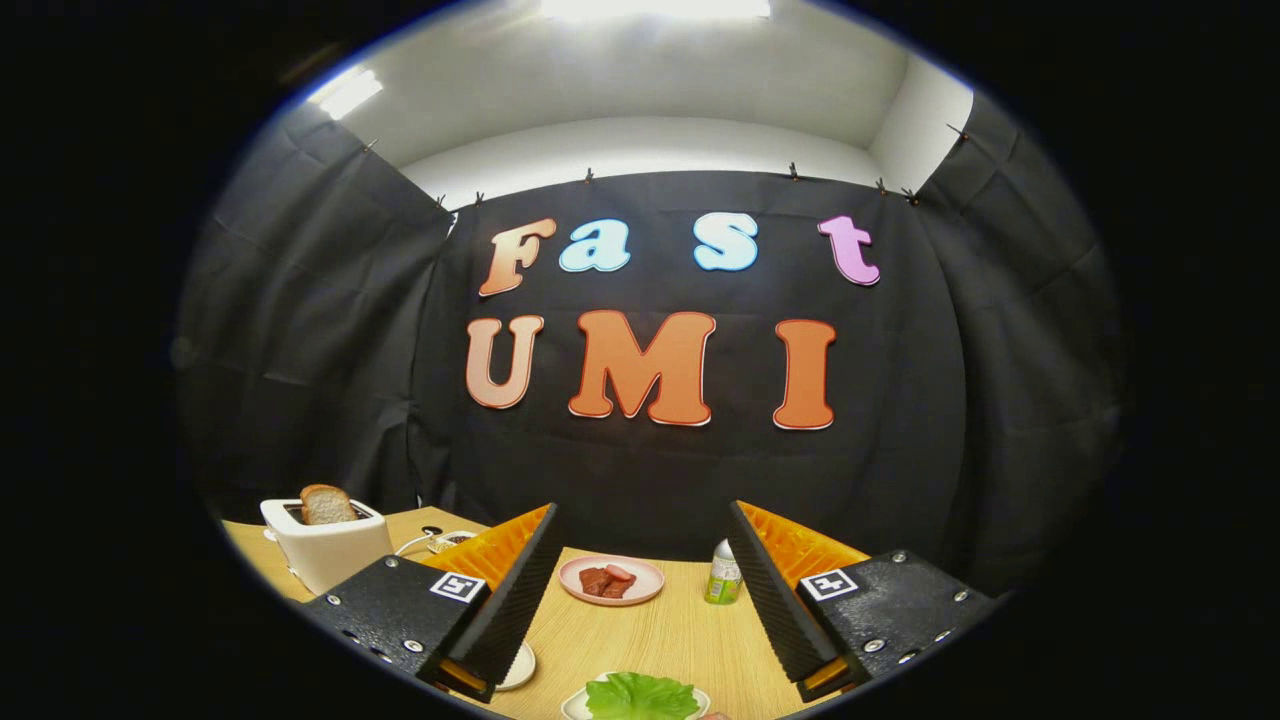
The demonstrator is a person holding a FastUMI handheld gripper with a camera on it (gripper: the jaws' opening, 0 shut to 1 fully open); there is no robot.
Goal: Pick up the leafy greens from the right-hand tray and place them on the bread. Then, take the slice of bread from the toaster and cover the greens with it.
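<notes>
My gripper (640, 530) is open and held above the wooden table (670, 640), with nothing between its fingers. Leafy greens (640, 697) lie on a small white plate (574, 706), low between the two fingers and nearer than their tips. A white toaster (325, 548) stands at the far left of the table, beyond the left finger (510, 600). A slice of browned bread (326, 505) sticks up out of its slot. Part of another white plate (521, 668) peeks out beside the left finger; what lies on it is hidden.
A pink plate (611, 580) with reddish meat pieces sits at the back of the table, between the fingers. A small green-and-white bottle (722, 575) stands just left of the right finger (775, 600). A cable and a small dish (447, 541) lie behind the toaster.
</notes>
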